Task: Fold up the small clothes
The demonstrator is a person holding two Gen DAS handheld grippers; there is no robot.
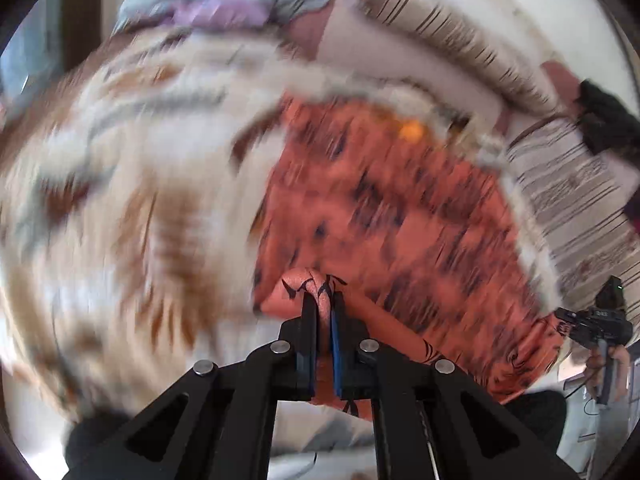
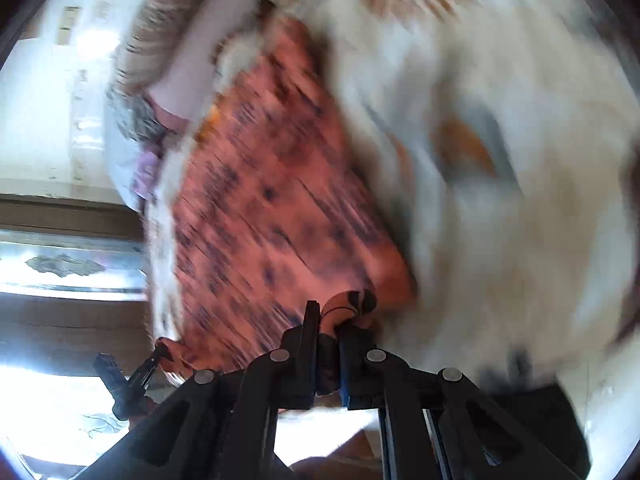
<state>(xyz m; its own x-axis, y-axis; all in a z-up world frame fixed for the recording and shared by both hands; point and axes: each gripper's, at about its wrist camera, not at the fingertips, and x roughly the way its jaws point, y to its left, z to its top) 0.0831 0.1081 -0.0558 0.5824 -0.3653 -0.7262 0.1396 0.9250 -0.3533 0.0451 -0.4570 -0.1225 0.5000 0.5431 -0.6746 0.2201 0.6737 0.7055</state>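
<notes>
A: Left tool (image 1: 324, 300), bottom centre of its view?
B: Clenched on a bunched corner of the orange cloth (image 1: 400, 208), which pokes up between the two fingers.

A: Right tool (image 2: 328, 320)?
B: Likewise clenched on another corner of the cloth (image 2: 272, 208), low centre of its view.

A: Cloth, position?
B: Orange with dark markings, spread from both tools up and away over the bed (image 1: 132, 168), filling mid-frame in each view. Blurred.

A: Bed?
B: Cream cover with brown and grey leaf print; left half of the left view, right half of the right view (image 2: 500, 160).

A: Cross-sightings?
B: Right tool at the lower right edge of the left view (image 1: 560, 316); left tool at the lower left of the right view (image 2: 154, 356), each at a cloth corner.

A: Farther back?
B: Striped pillow (image 1: 460, 36), upper right of the left view; lilac and grey clothes (image 1: 224, 8), top.
</notes>
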